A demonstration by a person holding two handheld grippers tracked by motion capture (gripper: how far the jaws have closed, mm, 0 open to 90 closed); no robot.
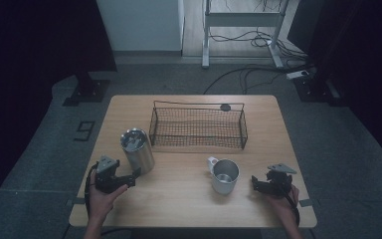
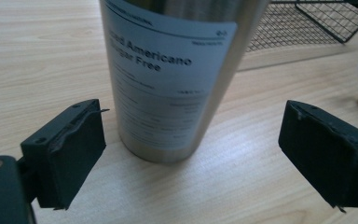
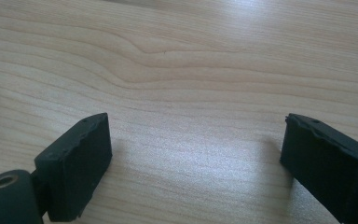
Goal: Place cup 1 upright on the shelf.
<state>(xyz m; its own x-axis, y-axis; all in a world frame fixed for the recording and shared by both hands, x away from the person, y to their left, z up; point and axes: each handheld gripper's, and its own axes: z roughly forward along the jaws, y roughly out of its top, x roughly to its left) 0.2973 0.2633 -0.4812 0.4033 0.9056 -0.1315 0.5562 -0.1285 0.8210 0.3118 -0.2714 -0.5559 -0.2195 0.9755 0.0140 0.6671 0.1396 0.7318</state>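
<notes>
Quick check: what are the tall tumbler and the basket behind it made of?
Tumbler: apparently brushed stainless steel, with a dull silver sheen and a printed paper label. Basket: black wire mesh on a thin rod frame, probably coated metal; you can see through it.

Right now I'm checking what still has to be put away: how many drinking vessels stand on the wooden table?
2. A tall steel tumbler stands front-left of the black wire basket; a white-handled steel mug stands nearer the right side. Nothing looks hidden.

Tumbler (image 2: 168, 79) before spread left claw (image 2: 191, 158)
</notes>
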